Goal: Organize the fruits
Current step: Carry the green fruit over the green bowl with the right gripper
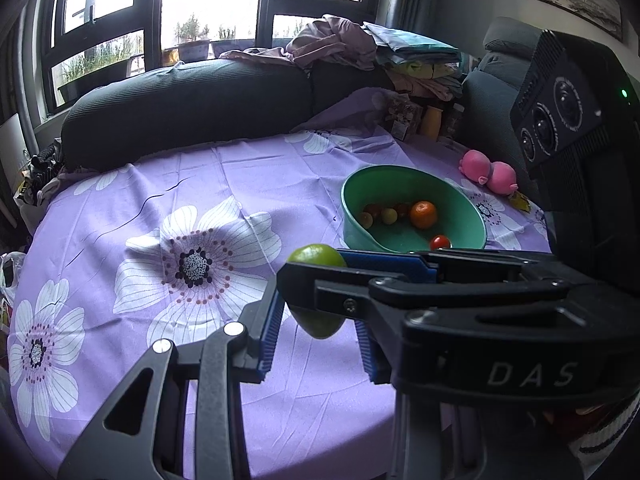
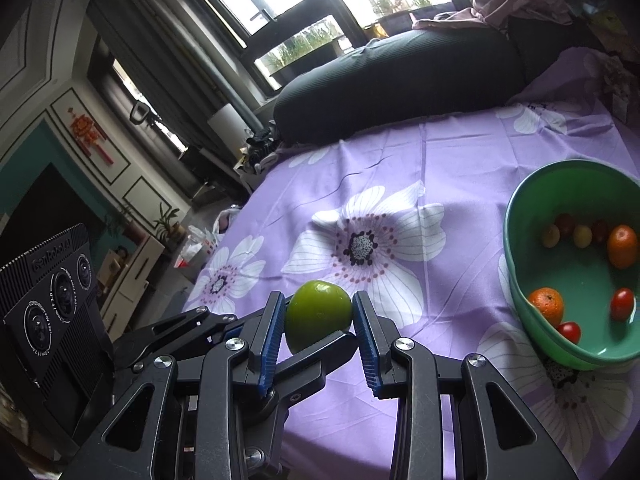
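A green round fruit (image 2: 318, 314) sits between the blue pads of my right gripper (image 2: 319, 320), which is closed on it just above the purple flowered cloth. In the left wrist view the same fruit (image 1: 318, 256) shows behind the right gripper's finger (image 1: 384, 268), which crosses in front. My left gripper (image 1: 320, 332) stands around the fruit with its pads apart from it, open. A green bowl (image 2: 516, 216) to the right holds two oranges (image 2: 622, 246) and several small red and yellow fruits; it also shows in the left wrist view (image 1: 352, 192).
The round table wears a purple flowered cloth (image 1: 160, 208). A pink plush toy (image 1: 490, 172) lies behind the bowl. A dark sofa (image 1: 188, 104) with piled clothes runs along the far edge. Jars and boxes (image 1: 420, 120) stand at the back right.
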The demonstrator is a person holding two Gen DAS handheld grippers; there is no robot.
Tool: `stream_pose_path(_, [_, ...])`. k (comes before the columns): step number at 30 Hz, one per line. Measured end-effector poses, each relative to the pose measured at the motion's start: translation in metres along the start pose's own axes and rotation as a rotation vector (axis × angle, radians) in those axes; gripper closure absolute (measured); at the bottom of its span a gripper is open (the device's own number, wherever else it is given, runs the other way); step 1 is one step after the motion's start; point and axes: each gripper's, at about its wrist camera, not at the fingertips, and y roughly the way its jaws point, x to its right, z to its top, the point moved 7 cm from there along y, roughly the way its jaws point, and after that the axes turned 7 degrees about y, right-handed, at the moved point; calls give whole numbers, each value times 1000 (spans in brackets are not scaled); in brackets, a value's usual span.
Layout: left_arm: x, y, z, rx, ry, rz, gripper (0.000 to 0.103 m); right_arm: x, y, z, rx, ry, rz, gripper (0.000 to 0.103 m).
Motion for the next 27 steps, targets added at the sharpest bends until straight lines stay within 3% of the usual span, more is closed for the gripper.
stream_pose_path(27, [63,64,46,-26,130,-144,69,77,-41,33,111,129,-92,66])
